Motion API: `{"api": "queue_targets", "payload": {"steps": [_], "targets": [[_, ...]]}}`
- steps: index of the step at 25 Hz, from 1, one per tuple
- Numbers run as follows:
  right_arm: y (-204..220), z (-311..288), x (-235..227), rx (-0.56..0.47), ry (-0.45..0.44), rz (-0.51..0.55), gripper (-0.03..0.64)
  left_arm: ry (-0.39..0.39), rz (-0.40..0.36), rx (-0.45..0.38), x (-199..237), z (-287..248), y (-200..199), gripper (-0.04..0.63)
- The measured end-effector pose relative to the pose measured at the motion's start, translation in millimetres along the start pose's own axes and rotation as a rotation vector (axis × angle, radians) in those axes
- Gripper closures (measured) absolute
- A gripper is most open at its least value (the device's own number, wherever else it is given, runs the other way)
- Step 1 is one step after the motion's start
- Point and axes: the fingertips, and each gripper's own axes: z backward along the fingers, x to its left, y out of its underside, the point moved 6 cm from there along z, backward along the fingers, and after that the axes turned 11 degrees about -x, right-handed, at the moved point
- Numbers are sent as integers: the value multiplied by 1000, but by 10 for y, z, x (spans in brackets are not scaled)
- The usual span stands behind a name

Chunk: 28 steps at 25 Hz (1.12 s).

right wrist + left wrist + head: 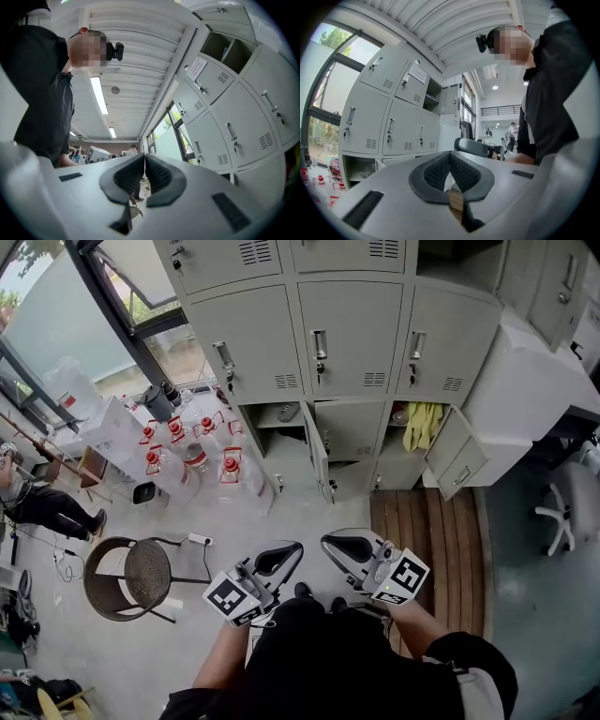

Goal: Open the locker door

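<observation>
A grey bank of lockers (349,338) stands ahead of me. Its middle-row doors (248,343) are closed, with handles and keys. In the bottom row, all three doors hang open, the right one (457,454) swung wide. My left gripper (281,557) and right gripper (345,545) are held low near my body, well short of the lockers, both shut on nothing. In the left gripper view the pads (461,174) meet, with the lockers (389,126) at the left. In the right gripper view the pads (127,176) also touch, with the lockers (225,136) at the right.
Several red-capped water bottles (187,451) stand on the floor left of the lockers. A round wicker chair (131,577) and a power strip (200,539) lie to my left. A wooden platform (427,549) is on the right, an office chair (562,512) beyond it. Yellow gloves (424,425) hang in the bottom right locker.
</observation>
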Motion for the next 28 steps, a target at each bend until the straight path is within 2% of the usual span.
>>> {"api": "queue_targets", "payload": {"steps": [3,9,13,18,23,28], "targets": [[16,71,166,-6,12,-9,601,12,-37,28,-75,64,1,584],[84,16,389,31,78,-16,604,47,-23,3,-33,243,-151,584],[156,-246,558,50,113,9,604,101,-6,20,38,484,-213,584],[325,-728,894,16,163,14,606,137,1,30,171,1092,-367,584],[593,-1028,1283,37,190,89,606,89,62,-5,378,1696,-291,584],[726,-1040,1528,98,222,74,606,131,110,13,359,1882,-205,584]]}}
